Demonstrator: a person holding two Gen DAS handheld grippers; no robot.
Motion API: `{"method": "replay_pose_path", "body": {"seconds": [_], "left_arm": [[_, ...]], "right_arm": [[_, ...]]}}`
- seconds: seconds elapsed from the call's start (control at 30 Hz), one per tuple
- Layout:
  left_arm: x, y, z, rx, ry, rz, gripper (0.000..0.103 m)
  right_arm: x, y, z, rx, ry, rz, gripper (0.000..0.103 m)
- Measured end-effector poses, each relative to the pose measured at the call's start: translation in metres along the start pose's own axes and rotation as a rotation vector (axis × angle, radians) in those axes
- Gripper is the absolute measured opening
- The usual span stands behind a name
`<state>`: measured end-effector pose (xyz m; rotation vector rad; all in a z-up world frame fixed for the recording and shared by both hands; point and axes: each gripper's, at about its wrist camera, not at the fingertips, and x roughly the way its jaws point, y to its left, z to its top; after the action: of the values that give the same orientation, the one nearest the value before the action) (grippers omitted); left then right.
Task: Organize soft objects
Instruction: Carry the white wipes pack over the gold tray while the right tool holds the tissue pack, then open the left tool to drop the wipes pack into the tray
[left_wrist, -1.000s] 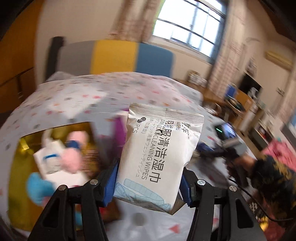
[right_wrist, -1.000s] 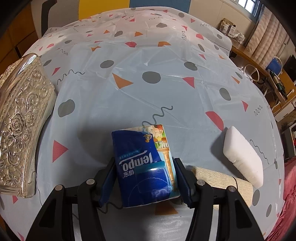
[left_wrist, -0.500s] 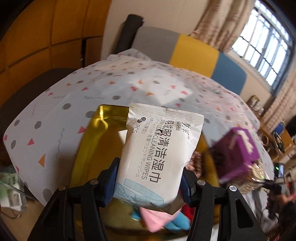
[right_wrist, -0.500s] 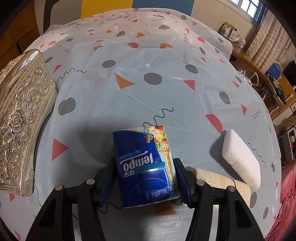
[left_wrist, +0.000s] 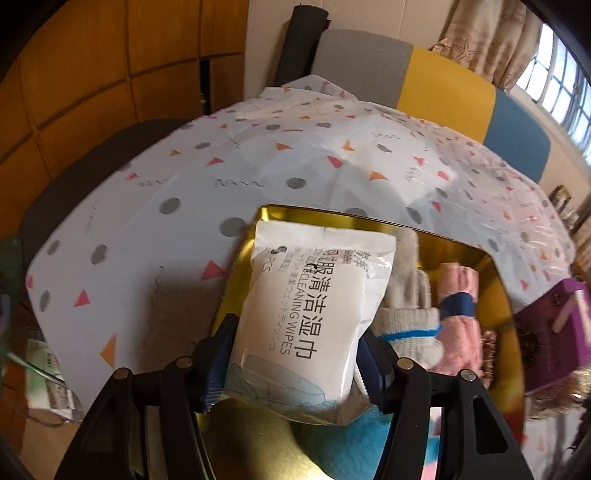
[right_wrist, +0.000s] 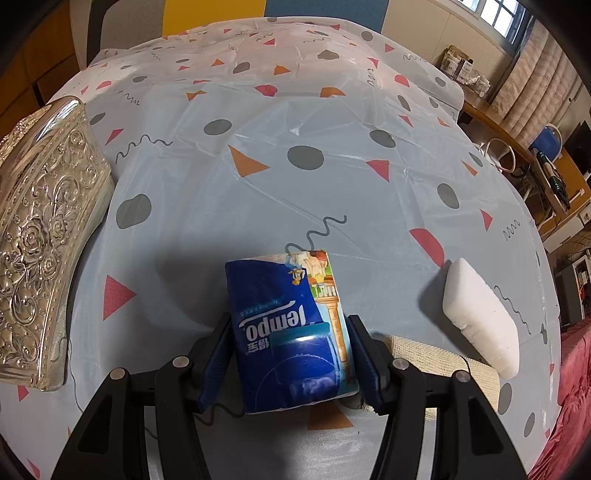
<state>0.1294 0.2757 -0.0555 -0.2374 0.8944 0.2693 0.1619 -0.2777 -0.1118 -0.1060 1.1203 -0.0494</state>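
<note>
Only the left wrist view is showing the gold box (left_wrist: 495, 273): the left gripper (left_wrist: 295, 360) is hanging over its open inside, with a white pack of wipes (left_wrist: 310, 314) sitting between its jaws. Those jaws have just been opening, and the pack is leaning free of the right-hand pad, so it is no longer being squeezed. Just beyond the pack and to its right, a knitted glove (left_wrist: 410, 317) and a pink cloth (left_wrist: 461, 325) are lying inside the box, and a purple box (left_wrist: 554, 325) is standing outside its right wall.

Only the right wrist view is showing the right gripper (right_wrist: 291, 354), which is clamping a blue tissue pack (right_wrist: 288, 332) over the spotted tablecloth (right_wrist: 295, 184). A white sponge (right_wrist: 480, 317) is lying to its right, a silver embossed box (right_wrist: 40, 236) well to its left.
</note>
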Motion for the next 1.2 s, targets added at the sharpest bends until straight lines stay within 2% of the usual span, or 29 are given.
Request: {"method": "replay_pose_path", "body": {"seconds": [0.1,0.17,0.3,0.53,0.7,0.77,0.87,1.2], "left_arm": [[-0.004,0.000,-0.002,0.015,-0.025,0.005,0.073],[-0.010,0.000,-0.003,0.025,-0.044,0.032,0.074],[-0.032,-0.002,-0.008,0.022,-0.092,0.036,0.074],[-0.080,-0.026,-0.034,0.052,-0.166,-0.025,0.075],[-0.100,-0.048,-0.051,0.079,-0.175,-0.070,0.076],[-0.104,-0.057,-0.057,0.099,-0.174,-0.080,0.076],[-0.111,-0.068,-0.066,0.126,-0.187,-0.082,0.081],[-0.116,-0.081,-0.084,0.175,-0.183,-0.104,0.082]], "right_arm": [[0.000,0.000,0.000,0.004,0.002,0.003,0.060],[0.000,-0.001,0.001,0.004,0.003,0.004,0.060],[0.000,-0.001,0.001,0.004,0.003,0.004,0.060],[0.000,0.000,0.001,0.002,0.002,0.001,0.060],[0.000,0.001,0.001,-0.006,0.000,-0.007,0.060],[0.000,0.002,0.001,-0.015,0.000,-0.002,0.056],[-0.001,0.005,0.001,-0.033,-0.004,-0.016,0.056],[-0.002,0.008,0.000,-0.048,-0.008,-0.032,0.055]]}}
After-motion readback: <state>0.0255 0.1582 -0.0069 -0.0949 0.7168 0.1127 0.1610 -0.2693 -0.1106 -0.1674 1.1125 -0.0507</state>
